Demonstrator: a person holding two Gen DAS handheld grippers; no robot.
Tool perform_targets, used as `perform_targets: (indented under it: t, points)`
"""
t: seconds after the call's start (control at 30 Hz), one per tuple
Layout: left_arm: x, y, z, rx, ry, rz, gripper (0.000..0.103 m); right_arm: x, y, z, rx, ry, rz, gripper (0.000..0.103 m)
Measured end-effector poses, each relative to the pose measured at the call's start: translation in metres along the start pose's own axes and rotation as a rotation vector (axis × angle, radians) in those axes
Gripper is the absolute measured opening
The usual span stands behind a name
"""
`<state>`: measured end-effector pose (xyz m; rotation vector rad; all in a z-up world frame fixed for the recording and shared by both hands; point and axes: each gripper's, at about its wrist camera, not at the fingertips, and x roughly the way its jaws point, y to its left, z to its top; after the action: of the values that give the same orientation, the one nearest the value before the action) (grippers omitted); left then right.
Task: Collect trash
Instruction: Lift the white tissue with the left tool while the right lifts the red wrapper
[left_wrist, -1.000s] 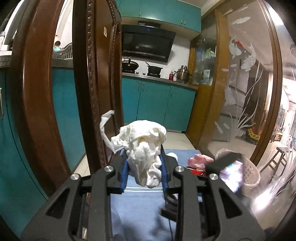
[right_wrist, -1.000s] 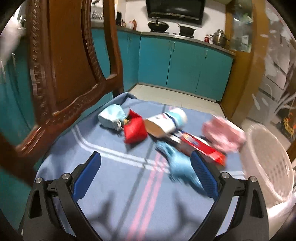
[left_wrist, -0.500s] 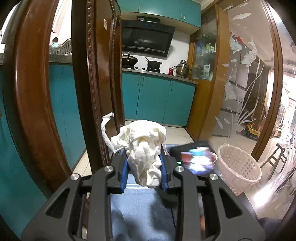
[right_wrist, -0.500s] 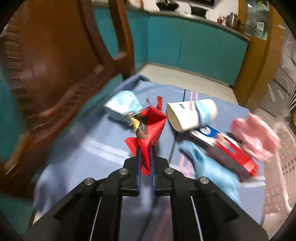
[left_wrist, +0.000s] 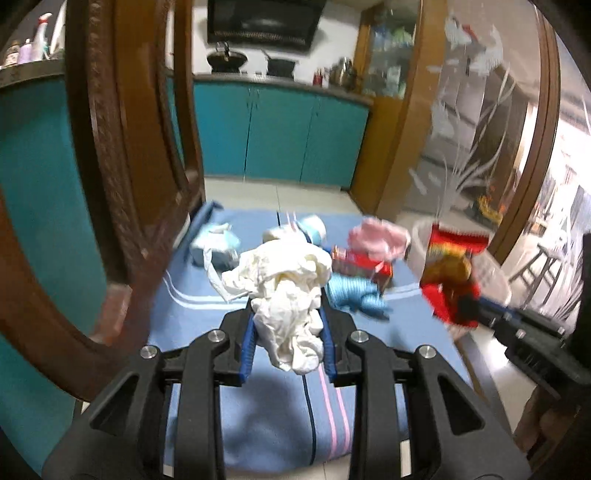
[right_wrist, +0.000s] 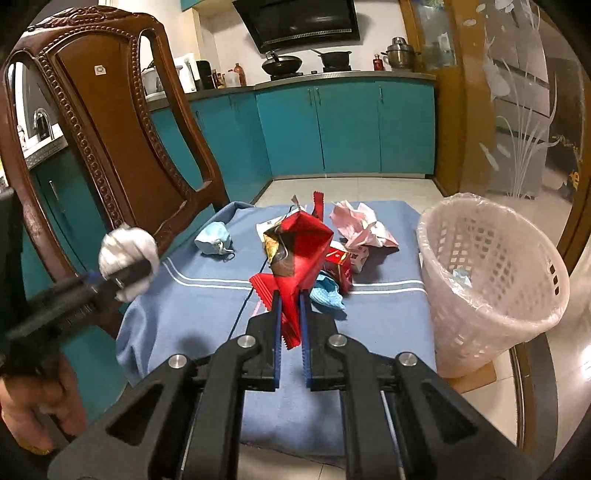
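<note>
Clamping a crumpled white tissue (left_wrist: 288, 295), the left gripper (left_wrist: 288, 343) hangs above the blue cloth (left_wrist: 207, 314). The right gripper (right_wrist: 291, 332) pinches a red wrapper (right_wrist: 299, 251), just left of the white basket (right_wrist: 491, 280).

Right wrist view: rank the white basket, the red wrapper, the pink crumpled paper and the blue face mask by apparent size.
1. White basket, clearly largest.
2. Red wrapper, though it is held in the right claw nearer the camera, so its rank over the paper is unsure.
3. Pink crumpled paper.
4. Blue face mask, smallest.
</note>
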<state>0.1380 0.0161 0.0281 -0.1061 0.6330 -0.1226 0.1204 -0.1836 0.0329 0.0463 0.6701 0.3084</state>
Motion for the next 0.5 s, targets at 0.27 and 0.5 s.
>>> perform_targets:
  t: [0.27, 0.5]
  points:
    - [0.017, -0.02, -0.01, 0.034, 0.036, 0.018, 0.03, 0.0, 0.014, -0.005, -0.044, 0.008, 0.024, 0.01]
    - [0.02, -0.011, -0.008, 0.025, 0.047, 0.03, 0.031, -0.002, 0.014, -0.002, -0.042, 0.003, 0.026, 0.01]
